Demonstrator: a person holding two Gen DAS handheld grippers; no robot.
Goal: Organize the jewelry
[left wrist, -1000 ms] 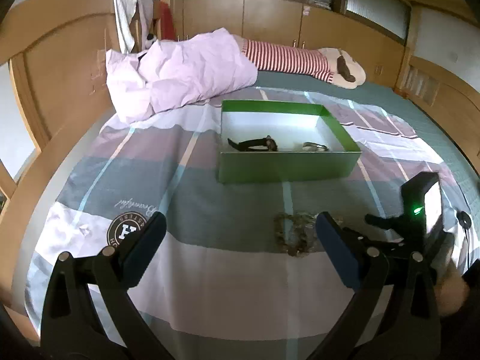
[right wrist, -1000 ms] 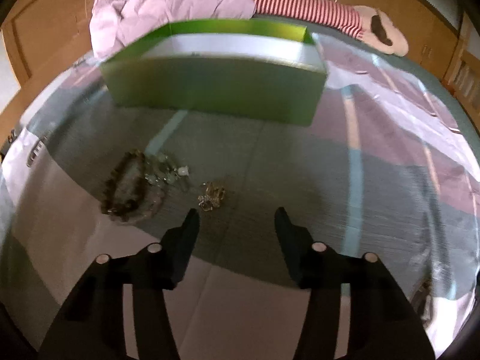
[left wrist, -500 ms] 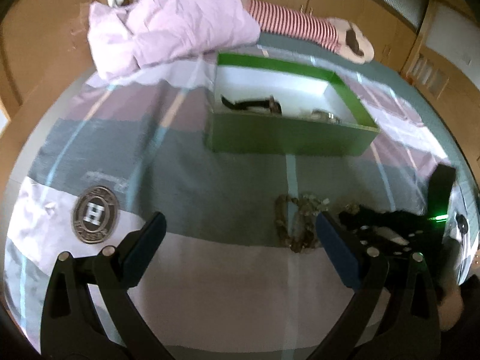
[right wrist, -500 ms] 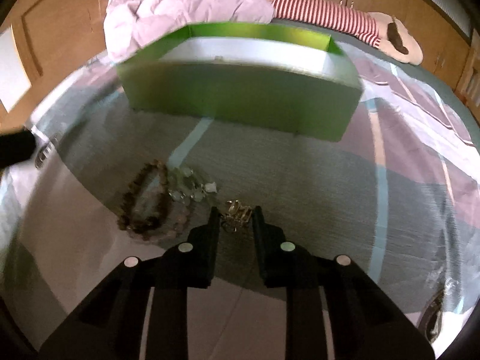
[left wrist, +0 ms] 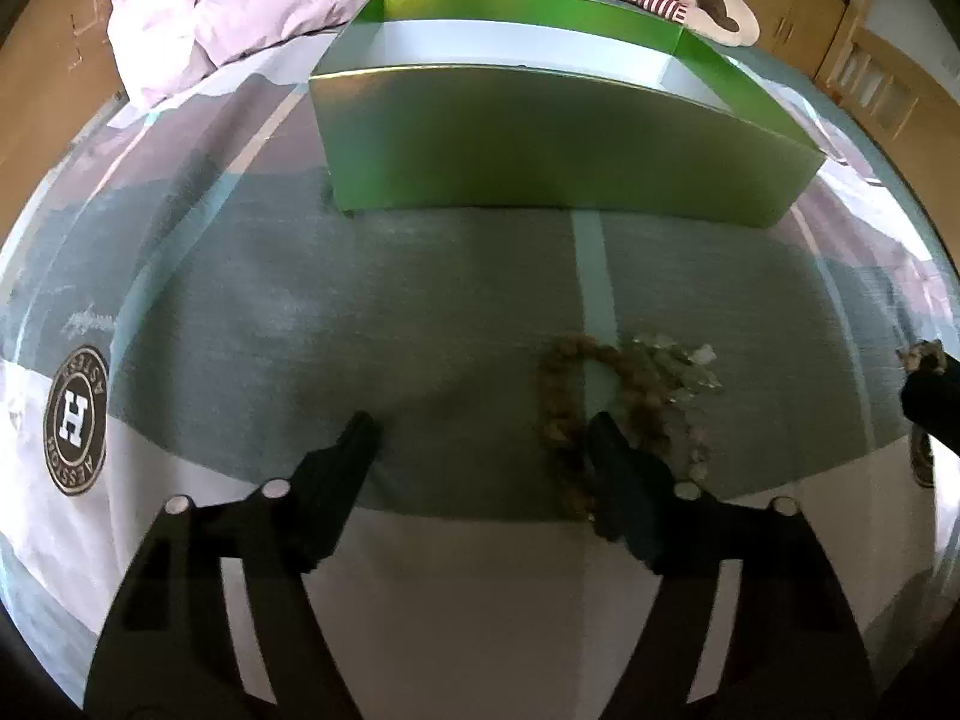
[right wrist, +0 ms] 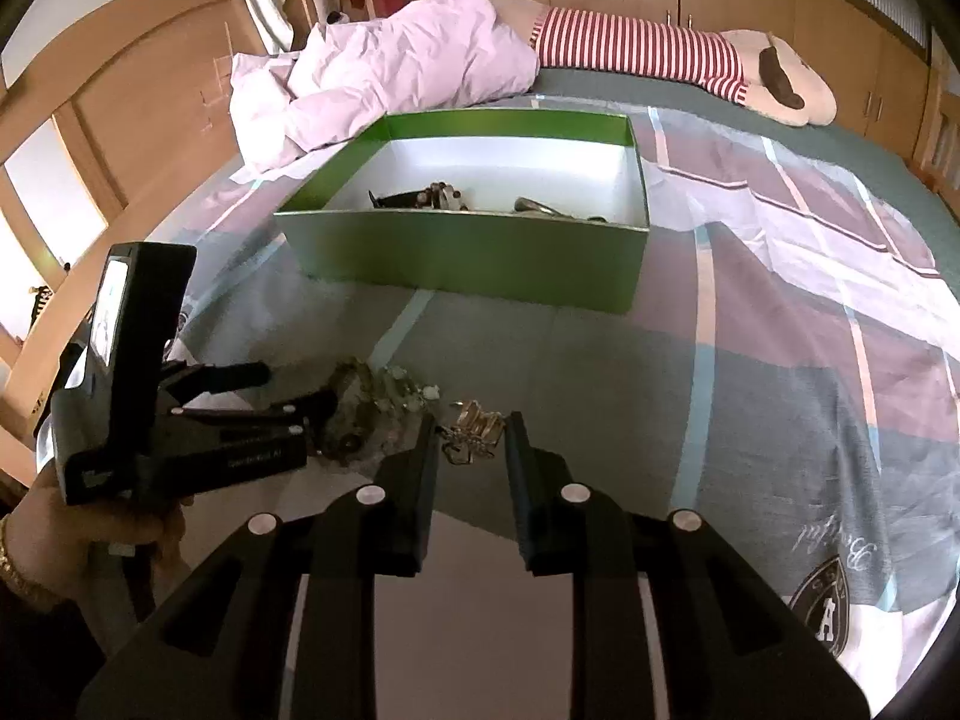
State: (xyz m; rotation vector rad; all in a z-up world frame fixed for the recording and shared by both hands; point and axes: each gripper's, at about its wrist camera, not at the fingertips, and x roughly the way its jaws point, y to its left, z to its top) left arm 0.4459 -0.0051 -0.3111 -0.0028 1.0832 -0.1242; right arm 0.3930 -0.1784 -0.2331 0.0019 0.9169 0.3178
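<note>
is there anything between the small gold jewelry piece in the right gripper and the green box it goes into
Nothing visible blocks it. The small gold jewelry piece sits between the right gripper fingers, and only bare striped bedspread lies between it and the open green cardboard box. The brown beaded bracelet lies off to the left.

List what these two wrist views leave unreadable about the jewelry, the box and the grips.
- Green box contents: hidden in the left wrist view by its front wall.
- Items in the box: right wrist view, too small to identify.
- Gold piece between the right gripper fingers: contact unclear.
- Bead bracelet: near end covered by the left gripper.
</note>
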